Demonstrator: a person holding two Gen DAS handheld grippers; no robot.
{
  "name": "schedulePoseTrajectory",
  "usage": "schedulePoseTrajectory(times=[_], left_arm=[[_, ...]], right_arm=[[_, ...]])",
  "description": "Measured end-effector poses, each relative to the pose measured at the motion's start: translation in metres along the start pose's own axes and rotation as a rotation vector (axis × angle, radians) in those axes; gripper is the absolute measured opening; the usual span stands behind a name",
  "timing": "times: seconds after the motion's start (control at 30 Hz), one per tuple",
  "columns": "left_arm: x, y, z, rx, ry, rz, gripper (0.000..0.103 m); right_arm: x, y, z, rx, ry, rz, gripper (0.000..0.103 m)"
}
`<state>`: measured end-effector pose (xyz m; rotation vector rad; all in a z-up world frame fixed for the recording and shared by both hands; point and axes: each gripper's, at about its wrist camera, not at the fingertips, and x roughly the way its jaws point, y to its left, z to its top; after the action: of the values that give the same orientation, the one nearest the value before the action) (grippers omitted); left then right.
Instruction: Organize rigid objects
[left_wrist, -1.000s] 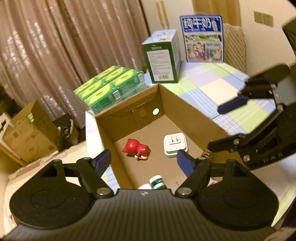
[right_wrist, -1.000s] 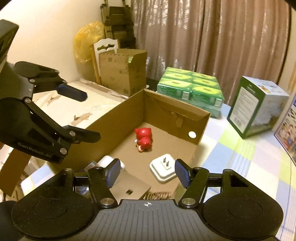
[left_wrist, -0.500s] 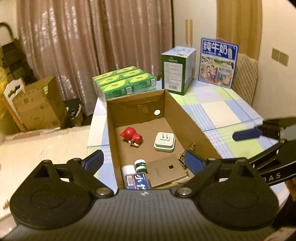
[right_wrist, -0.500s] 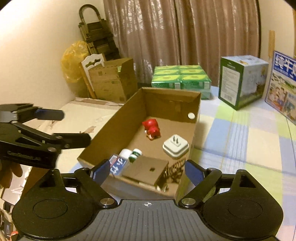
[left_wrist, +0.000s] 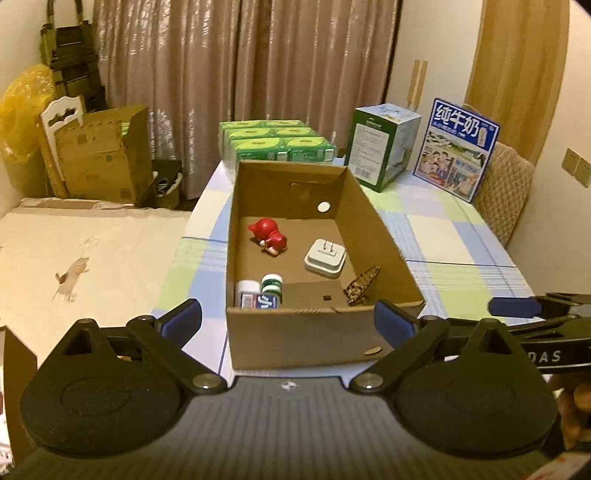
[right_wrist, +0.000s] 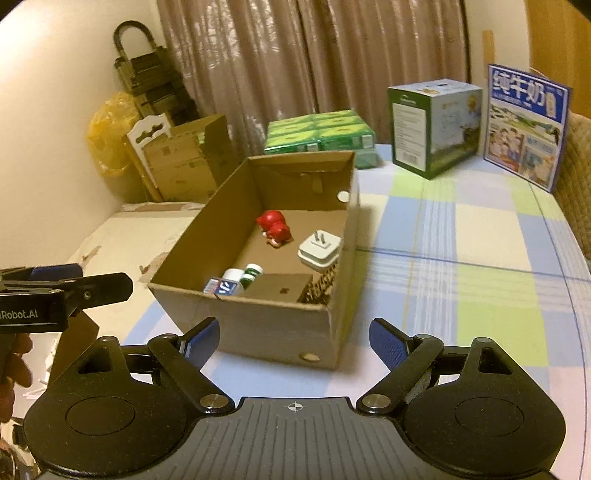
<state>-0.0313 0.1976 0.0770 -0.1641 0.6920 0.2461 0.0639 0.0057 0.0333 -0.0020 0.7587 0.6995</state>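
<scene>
Table (left_wrist: 439, 236): covered with a checked cloth in blue, green and white.
Cardboard box (left_wrist: 384, 236): stood open-topped on the table near its left edge, long side running away from the cameras.
Red figurine (left_wrist: 269, 235): lay on its side on the box floor, toward the far end wall.
White plug adapter (left_wrist: 325, 257): lay on the box floor against the right wall, prongs up, just beside the figurine but apart from it.
Small bottles (left_wrist: 260, 291): one white-capped and one green-capped, lay side by side in the near left corner of the box.
Wooden model (left_wrist: 362, 284): leaned tilted in the near right corner of the box.
Cardboard flap (left_wrist: 314, 295): lay flat on the box floor at the near wall, between the bottles and the wooden model.
Left gripper (left_wrist: 288, 318): hovered in front of the near box wall; jaws were opening, wide apart, nothing between the pads.
Right gripper (right_wrist: 293, 338): hovered in front of the near right corner of the box; jaws spread apart, gripping nothing.
Green packs (left_wrist: 275, 142): stacked at the far edge of the table, behind the box.
Green-and-white carton (left_wrist: 384, 146): stood upright near the far edge, right of the packs.
Blue milk carton (left_wrist: 456, 149): stood upright toward the far right corner.
</scene>
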Motion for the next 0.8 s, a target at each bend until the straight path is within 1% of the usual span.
schedulePoseTrajectory(times=[0.1,0.4,0.57,0.67,0.8], left_arm=[[-0.003,-0.005,-0.007,0.004,0.006,0.035,0.098],[-0.006,-0.004,-0.019,-0.054,0.02,0.036,0.098],[-0.005,-0.005,-0.021,-0.048,0.022,0.056,0.098],[-0.003,-0.006,-0.022,-0.041,0.036,0.069,0.098],[-0.002,-0.006,-0.024,-0.049,0.042,0.067,0.098]], right_arm=[[-0.006,0.002,-0.006,0.011,-0.001,-0.008,0.085],[-0.011,0.003,-0.015,0.022,-0.005,-0.028,0.085],[-0.01,0.004,-0.017,0.021,0.001,-0.045,0.085],[-0.009,0.003,-0.017,0.028,0.005,-0.052,0.085],[-0.008,0.002,-0.02,0.03,0.011,-0.053,0.085]])
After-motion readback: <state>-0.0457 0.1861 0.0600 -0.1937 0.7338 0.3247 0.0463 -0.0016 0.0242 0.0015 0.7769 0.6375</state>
